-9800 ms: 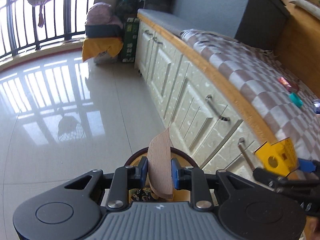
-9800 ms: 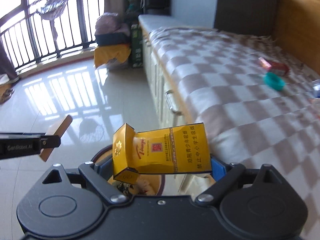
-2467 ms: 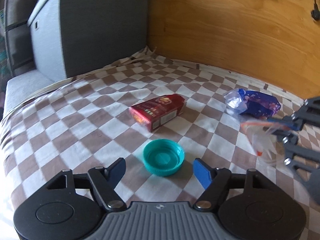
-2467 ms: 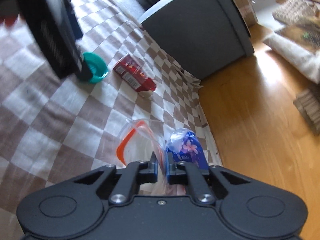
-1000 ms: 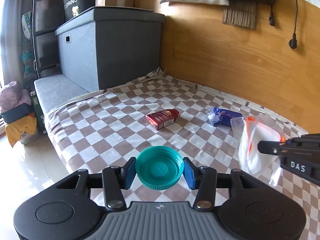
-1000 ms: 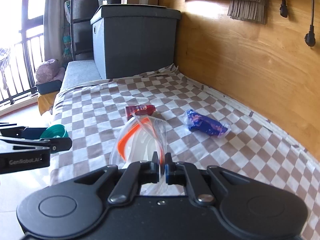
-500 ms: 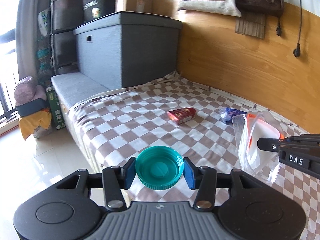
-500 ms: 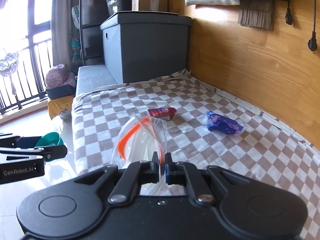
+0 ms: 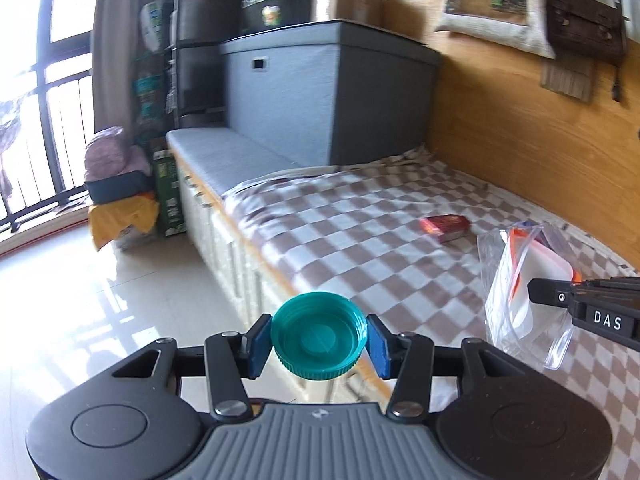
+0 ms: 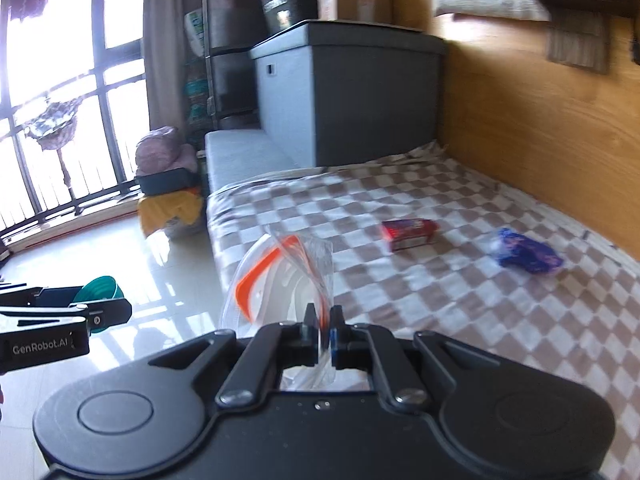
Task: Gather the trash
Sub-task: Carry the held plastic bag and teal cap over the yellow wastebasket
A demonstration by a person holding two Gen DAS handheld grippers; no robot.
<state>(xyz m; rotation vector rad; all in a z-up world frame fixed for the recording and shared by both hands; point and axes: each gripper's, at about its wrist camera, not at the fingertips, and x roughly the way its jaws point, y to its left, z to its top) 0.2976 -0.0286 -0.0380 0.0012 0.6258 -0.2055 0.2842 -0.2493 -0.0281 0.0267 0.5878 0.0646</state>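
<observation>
Both wrist cams sit just behind their own fingers, tilted down, facing the checkered bed point(image 9: 360, 216) from its floor-side edge. Left view sits further out over the floor. Shared: bed, red box point(image 9: 444, 226) point(image 10: 408, 232), grey storage box point(image 9: 320, 92), wooden wall, balcony window. Each cam catches the other gripper at its edge.

Bright daylight is pouring in from the barred window point(image 10: 60, 100) on the left of both views, blowing it out to white. The tiled floor point(image 9: 100, 300) is throwing back a pale glare with soft reflections. The wooden wall point(image 9: 520, 128) is glowing warm. Motion blur is softening the boxes, the hanging items and the checked bedcover point(image 10: 460, 280), more so in the right view. Fisheye distortion is bending straight lines near the edges.
</observation>
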